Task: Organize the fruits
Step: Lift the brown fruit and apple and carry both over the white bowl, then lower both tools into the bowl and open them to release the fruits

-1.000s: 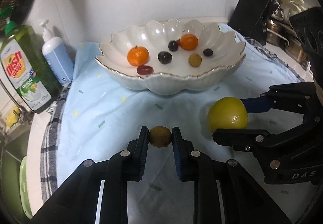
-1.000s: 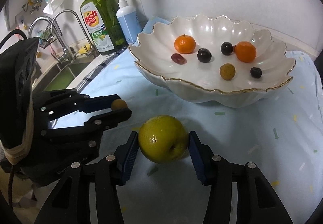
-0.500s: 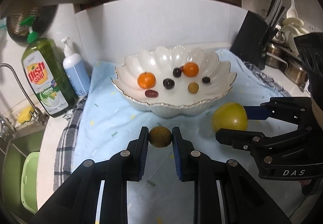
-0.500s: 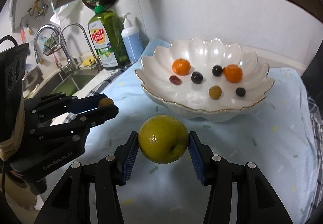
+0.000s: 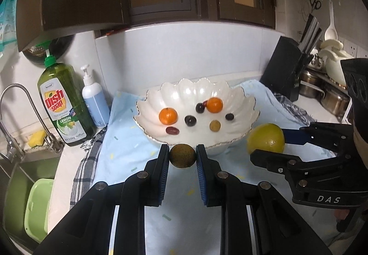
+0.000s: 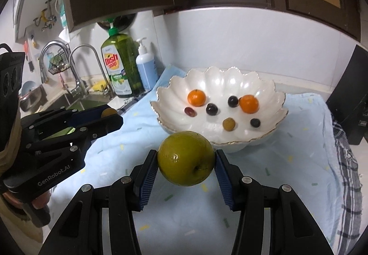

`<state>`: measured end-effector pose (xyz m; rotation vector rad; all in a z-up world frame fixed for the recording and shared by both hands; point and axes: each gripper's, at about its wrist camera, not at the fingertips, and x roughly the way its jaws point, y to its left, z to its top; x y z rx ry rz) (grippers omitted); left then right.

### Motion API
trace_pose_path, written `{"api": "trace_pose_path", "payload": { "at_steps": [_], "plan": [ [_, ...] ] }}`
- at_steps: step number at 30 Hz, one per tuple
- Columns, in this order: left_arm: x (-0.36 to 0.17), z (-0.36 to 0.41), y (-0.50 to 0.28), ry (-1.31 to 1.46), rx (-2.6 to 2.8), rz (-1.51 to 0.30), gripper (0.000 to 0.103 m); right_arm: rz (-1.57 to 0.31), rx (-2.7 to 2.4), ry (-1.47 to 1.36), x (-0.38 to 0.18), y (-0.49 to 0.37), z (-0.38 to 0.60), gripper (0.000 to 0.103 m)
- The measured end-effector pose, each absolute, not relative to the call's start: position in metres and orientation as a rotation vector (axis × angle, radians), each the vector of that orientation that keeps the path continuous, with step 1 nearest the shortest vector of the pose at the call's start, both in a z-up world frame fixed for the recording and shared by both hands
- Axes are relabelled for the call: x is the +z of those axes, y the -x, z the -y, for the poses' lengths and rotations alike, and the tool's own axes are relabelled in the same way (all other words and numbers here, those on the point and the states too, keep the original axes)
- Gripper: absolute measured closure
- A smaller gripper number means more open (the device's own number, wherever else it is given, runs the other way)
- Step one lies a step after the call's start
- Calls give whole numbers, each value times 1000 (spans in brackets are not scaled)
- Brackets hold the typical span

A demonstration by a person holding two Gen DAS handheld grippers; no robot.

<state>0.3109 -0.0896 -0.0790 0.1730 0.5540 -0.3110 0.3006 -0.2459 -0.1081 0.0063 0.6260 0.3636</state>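
Observation:
My left gripper (image 5: 182, 155) is shut on a small brown round fruit (image 5: 182, 155), held in the air in front of the white scalloped bowl (image 5: 243, 98). My right gripper (image 6: 186, 158) is shut on a green apple (image 6: 186, 158), also lifted before the bowl (image 6: 273, 94). In the left wrist view the apple (image 5: 265, 141) shows at the right, clamped in the right gripper (image 5: 268, 143). In the right wrist view the left gripper (image 6: 108, 117) stands at the left with the brown fruit (image 6: 109, 112) between its jaws. Inside the bowl lie two small oranges (image 5: 168, 116), dark grapes (image 5: 190, 120), a red grape (image 5: 172, 130) and a brown fruit (image 5: 215, 125).
A light blue cloth (image 5: 124, 149) covers the counter under the bowl. A green dish soap bottle (image 5: 63, 105) and a blue pump bottle (image 5: 95, 101) stand at the back left beside the sink and tap (image 5: 20, 103). A black knife block (image 5: 285, 78) and pots (image 5: 331, 98) stand at the right.
Both grippers have risen with their fruits and tilted upward, so the bowl looks smaller and farther and the dark upper cabinets have come into view.

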Motion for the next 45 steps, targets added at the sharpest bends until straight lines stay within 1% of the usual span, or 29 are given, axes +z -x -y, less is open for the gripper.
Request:
{"api": "trace_pose_path", "payload": {
  "at_steps": [12,24,35,45],
  "plan": [
    [-52,98,-317,-154,-306,-470,79,-508,310,-13,-82,-303,261,52],
    [-33,108,-349,-141,-297,-424,79,-434,269,0,-60,-329,269,52],
    [-25,122,-387,-161,-302,-424,79,-455,230,31,-60,-375,276,52],
    [-36,138,-429,-169,-312,-486,79,-529,171,18,-77,-415,297,52]
  ]
}}
